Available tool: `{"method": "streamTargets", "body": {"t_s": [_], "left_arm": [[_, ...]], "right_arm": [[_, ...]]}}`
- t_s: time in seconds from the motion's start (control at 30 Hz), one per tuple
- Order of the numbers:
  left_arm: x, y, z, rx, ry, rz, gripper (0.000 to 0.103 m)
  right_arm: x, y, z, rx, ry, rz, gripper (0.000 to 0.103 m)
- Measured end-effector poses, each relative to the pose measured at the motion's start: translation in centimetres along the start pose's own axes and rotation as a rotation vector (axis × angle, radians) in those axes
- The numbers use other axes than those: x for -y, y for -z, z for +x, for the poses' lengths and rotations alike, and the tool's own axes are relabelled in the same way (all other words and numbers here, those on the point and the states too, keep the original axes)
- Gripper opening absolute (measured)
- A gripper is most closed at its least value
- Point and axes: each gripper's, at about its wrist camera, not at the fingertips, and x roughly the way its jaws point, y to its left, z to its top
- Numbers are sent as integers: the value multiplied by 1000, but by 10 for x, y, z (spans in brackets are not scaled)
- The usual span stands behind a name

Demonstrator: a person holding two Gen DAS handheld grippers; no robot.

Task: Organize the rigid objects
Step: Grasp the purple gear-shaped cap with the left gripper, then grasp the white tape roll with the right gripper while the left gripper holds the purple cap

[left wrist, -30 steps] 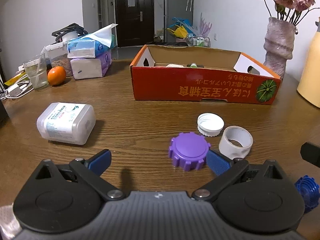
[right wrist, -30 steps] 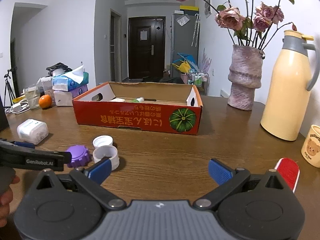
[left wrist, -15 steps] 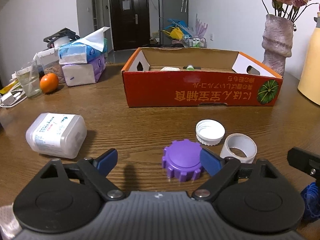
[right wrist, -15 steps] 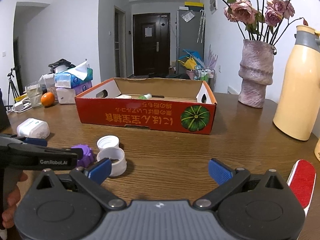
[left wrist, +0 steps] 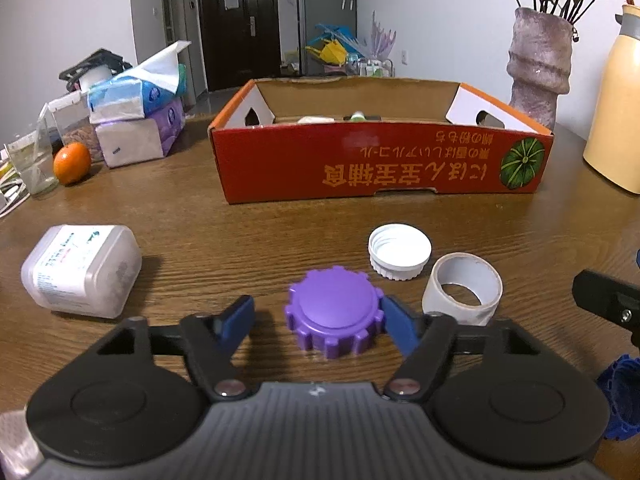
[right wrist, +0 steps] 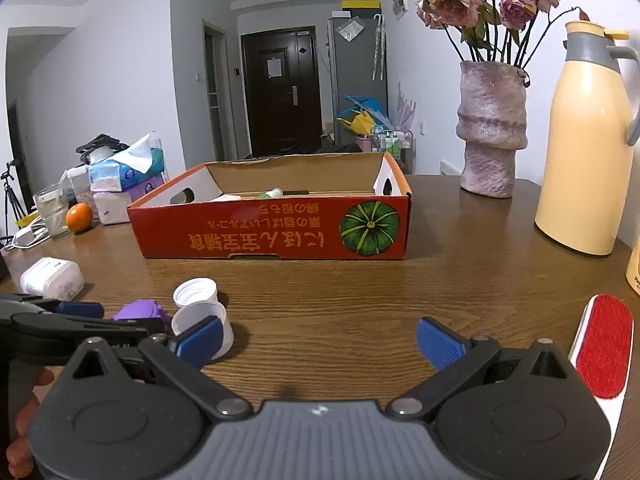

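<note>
- Closing on the purple cap [left wrist: 334, 314] is the step in hand, judged from the layout; the cap sits flat on the table [left wrist: 280, 224], well short of the red box [left wrist: 380, 160] that looks the likely destination.
- Left gripper [left wrist: 316, 322]: its jaws are closing with the cap between them. The right pad [left wrist: 394, 328] appears to touch the cap's toothed rim; the left pad [left wrist: 236, 320] stands clear, with bare table between it and the cap. No 2-sided clamp yet.
- The cap lies off-centre, toward the right pad. Advice: expect it to slide left as the jaws come in; keep the tool level and low so both pads meet the toothed side wall, not the domed top.
- Risk: the pads may land on teeth rather than in gaps, so the cap may twist. Hold off lifting until both pads bear.
- Neighbours: a white cap [left wrist: 400, 252] just behind and right, a tape ring [left wrist: 462, 288] just beside the right pad. Advice: avoid sweeping either.
- Right gripper [right wrist: 318, 340]: fingers wide apart, nothing between them, hovering over bare table; its left pad overlaps the ring in view, contact cannot be told.
- A white tub [left wrist: 82, 270] lies well left, untouched.
</note>
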Motion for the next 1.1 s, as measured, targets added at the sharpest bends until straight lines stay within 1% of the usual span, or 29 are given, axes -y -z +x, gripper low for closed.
{"method": "streamTargets", "body": {"t_s": [0.13, 0.17, 0.2, 0.23, 0.33, 0.6, 0.73, 1.1], "left_arm": [[0, -1, 2, 7, 2, -1, 63], [1, -1, 2, 9, 6, 4, 60], [1, -1, 2, 12, 12, 10, 54], [2, -2, 2, 15, 19, 15, 54], [3, -1, 0, 23, 20, 21, 54], [-4, -3, -11, 64, 29, 1, 54], [-7, -4, -18, 89, 18, 1, 54], [-22, -6, -34, 150, 5, -4, 54]], "right_arm": [[1, 1, 2, -4, 5, 3, 103], [1, 1, 2, -4, 7, 3, 103], [1, 2, 2, -4, 8, 2, 103], [0, 2, 3, -4, 11, 1, 103], [0, 3, 4, -2, 18, -2, 103], [-2, 5, 2, 16, 36, -9, 103], [-4, 6, 0, 21, 40, -6, 103], [-30, 9, -2, 16, 3, -35, 103]]}}
